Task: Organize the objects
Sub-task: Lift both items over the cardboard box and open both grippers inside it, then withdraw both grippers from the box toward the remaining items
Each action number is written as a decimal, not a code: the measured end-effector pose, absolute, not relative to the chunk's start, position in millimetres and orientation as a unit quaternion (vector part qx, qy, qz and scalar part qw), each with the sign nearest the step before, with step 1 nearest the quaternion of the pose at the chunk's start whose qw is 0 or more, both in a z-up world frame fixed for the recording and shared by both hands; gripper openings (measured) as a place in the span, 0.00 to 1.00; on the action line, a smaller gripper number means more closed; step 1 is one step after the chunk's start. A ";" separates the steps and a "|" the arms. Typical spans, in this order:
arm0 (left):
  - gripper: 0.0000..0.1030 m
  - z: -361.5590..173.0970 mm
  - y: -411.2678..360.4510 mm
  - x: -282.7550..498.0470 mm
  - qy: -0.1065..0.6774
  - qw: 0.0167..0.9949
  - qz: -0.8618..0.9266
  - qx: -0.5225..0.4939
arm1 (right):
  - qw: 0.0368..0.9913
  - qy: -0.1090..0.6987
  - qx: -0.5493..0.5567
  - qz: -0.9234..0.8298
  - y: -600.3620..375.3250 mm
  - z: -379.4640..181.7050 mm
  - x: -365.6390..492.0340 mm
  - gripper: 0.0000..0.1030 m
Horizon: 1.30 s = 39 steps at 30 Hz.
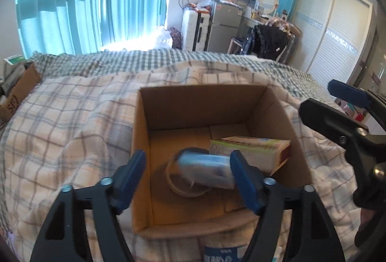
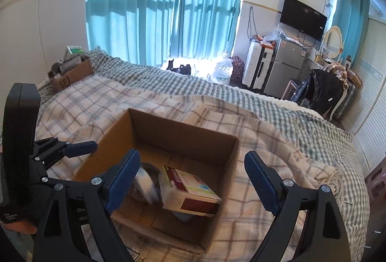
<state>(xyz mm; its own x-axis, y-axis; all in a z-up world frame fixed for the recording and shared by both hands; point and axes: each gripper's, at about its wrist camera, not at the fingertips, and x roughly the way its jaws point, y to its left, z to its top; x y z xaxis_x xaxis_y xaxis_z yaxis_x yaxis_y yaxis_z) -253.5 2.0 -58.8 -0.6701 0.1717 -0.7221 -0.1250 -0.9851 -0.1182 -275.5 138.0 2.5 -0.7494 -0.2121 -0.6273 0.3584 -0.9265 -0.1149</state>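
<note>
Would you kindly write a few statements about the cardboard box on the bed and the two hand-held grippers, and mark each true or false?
1. The open cardboard box sits on a plaid blanket. True.
2. The left hand-held gripper is clamped shut on the box wall. False: its jaws are spread apart over the box, and a blurred pale blue packet is between them, seemingly in mid-air.
3. A carton with a dark red side lies inside the box. True.
4. The box is empty apart from that carton. False: a tape roll also lies on its floor.
5. The right hand-held gripper holds the carton. False: it is open and holds nothing.
</note>
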 end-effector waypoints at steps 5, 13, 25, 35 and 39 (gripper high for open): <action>0.79 -20.4 -2.6 -216.3 -0.015 0.077 0.926 -0.371 | 0.144 0.118 0.293 -0.938 148.9 45.8 -234.5 0.86; 0.89 32.7 -12.3 -146.3 -0.004 0.054 0.943 -0.327 | 0.145 0.118 0.260 -0.947 160.8 95.8 -160.6 0.86; 0.92 27.7 -19.6 -83.1 -0.017 0.032 0.950 -0.309 | 0.135 0.121 0.252 -0.951 172.0 81.9 -85.4 0.86; 0.92 -55.9 -30.8 -72.7 -0.018 0.005 0.935 -0.355 | 0.146 0.105 0.322 -0.929 169.3 0.8 -95.2 0.86; 0.92 -90.0 -30.5 -73.8 -0.020 0.000 0.922 -0.386 | 0.150 0.106 0.375 -0.909 160.8 -47.5 -104.4 0.86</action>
